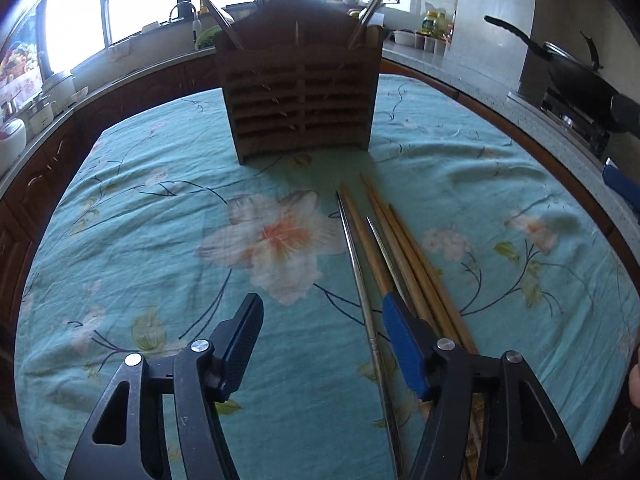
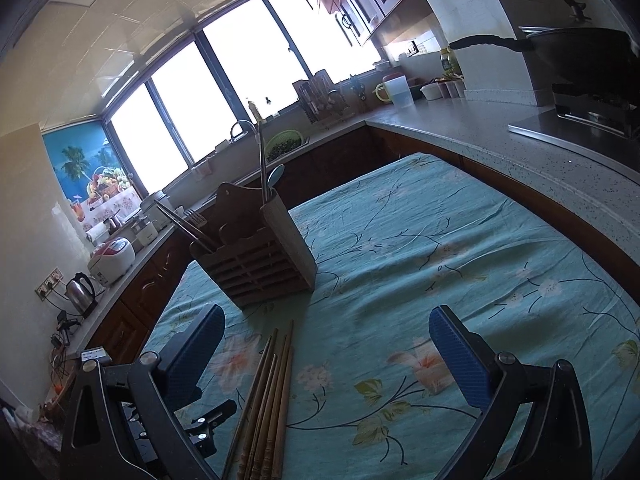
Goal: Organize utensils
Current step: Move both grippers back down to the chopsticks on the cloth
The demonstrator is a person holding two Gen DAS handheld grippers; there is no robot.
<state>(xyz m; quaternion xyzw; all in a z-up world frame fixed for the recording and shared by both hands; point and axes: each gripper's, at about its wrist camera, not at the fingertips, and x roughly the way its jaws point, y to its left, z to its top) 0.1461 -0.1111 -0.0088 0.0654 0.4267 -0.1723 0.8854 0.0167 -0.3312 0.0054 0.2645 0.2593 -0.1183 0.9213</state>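
Standing in the wooden holder [image 1: 300, 92] are a few utensils already, while several chopsticks [image 1: 404, 256] lie on the bench [image 1: 160, 208], both tools, left [image 1: 320, 344] and right [image 2: 326, 360], spread empty.

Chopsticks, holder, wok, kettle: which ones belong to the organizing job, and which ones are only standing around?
Job:
wooden chopsticks
metal chopsticks
wooden utensil holder

Standing around:
wok
kettle
rice cooker
floral tablecloth

Lower ends of the wooden chopsticks [image 1: 404, 248] and metal chopsticks [image 1: 356, 256] are hidden behind the left gripper [image 1: 320, 320]; holder [image 1: 300, 92] contents indistinct.
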